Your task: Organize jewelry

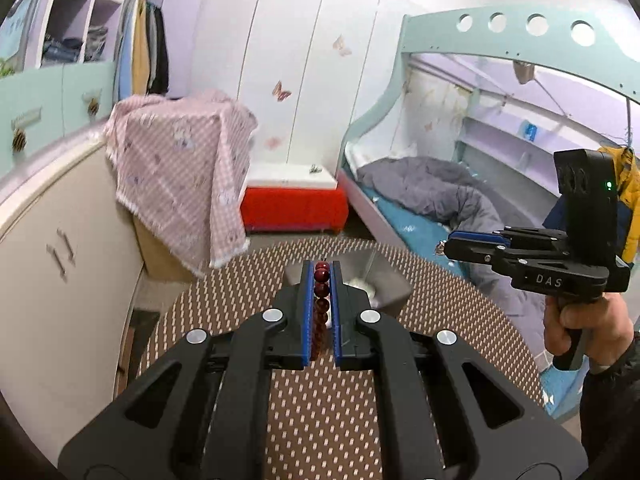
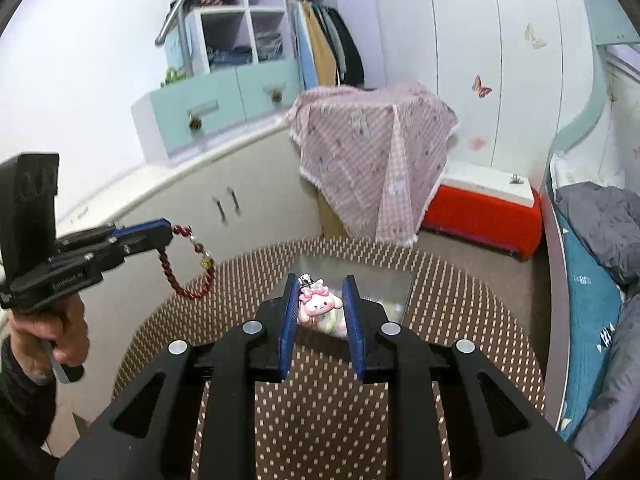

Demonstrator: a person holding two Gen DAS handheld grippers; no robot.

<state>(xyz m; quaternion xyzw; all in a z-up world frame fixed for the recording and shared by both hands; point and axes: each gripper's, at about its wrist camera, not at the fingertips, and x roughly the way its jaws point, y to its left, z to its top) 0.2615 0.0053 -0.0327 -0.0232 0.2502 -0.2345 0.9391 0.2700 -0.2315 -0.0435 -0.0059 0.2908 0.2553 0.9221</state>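
My left gripper [image 1: 322, 270] is shut on a dark red bead bracelet [image 1: 321, 300] and holds it above the round table. In the right wrist view the left gripper [image 2: 166, 228] is at the left with the bracelet [image 2: 188, 264] hanging from its tip in a loop. My right gripper [image 2: 319, 284] is partly closed around a pink bunny charm [image 2: 318, 306] with a small metal clasp, held over a clear box [image 2: 384, 284]. In the left wrist view the right gripper [image 1: 450, 242] is at the right, side-on, and the clear box [image 1: 384, 280] lies just beyond my left fingertips.
The round table [image 2: 460, 320] has a brown dotted cloth. Beyond it are a red and white chest [image 2: 484, 208], a pink checked cloth over a box [image 2: 372, 152], a cream cabinet [image 2: 180, 200] and a bed [image 1: 420, 208] at the right.
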